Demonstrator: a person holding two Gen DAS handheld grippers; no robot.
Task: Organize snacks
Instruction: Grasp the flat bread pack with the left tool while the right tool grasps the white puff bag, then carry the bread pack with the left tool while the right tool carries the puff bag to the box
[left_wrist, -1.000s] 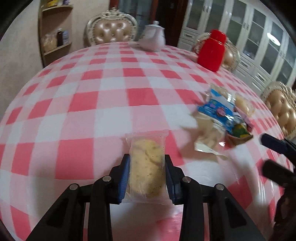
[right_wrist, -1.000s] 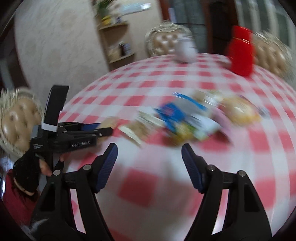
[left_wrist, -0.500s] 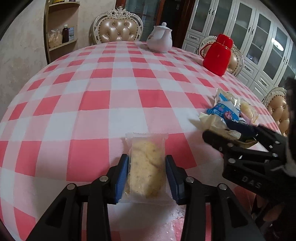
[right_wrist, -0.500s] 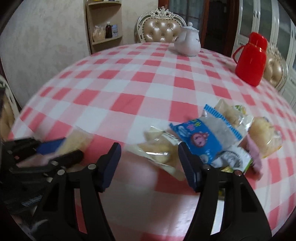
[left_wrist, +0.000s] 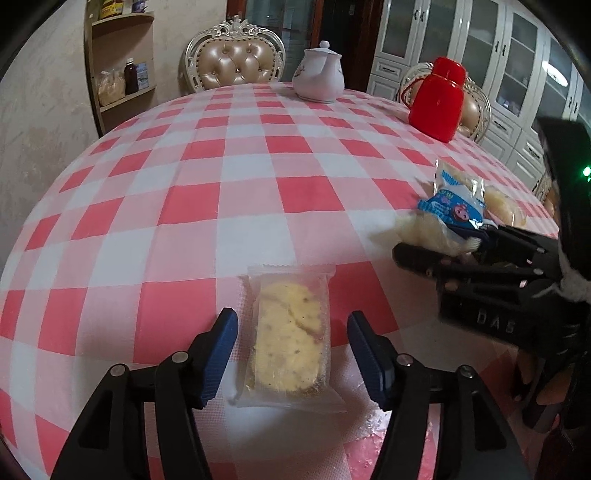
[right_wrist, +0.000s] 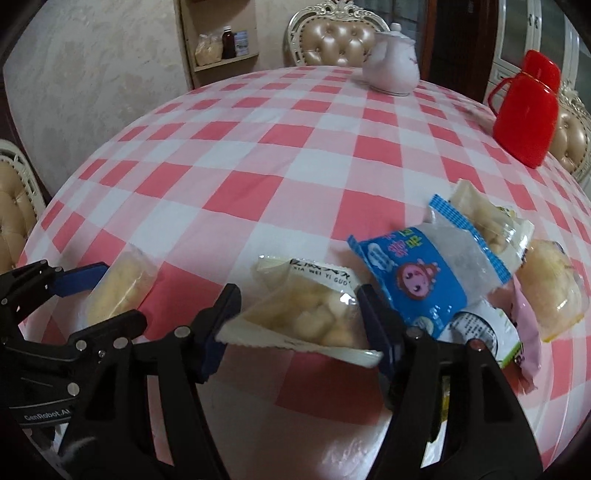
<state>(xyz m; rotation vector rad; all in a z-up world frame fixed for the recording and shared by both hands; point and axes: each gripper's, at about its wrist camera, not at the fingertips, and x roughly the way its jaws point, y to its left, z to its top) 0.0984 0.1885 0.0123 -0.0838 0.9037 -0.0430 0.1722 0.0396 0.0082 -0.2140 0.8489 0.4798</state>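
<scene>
The left tool (left_wrist: 291, 354) is opening, its pads clear of the biscuit packet (left_wrist: 288, 341) laid flat on the near bench (left_wrist: 258, 177): one snack placed. The right tool (right_wrist: 299, 321) is closing around a clear snack bag (right_wrist: 306, 314); the pile (right_wrist: 480, 258) to its right looks unsorted.

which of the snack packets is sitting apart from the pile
The clear cookie packet, lying flat between the left gripper's opening jaws, untouched. The rest cluster by the blue cartoon packet, where the right gripper is closing around a clear puff packet.
</scene>
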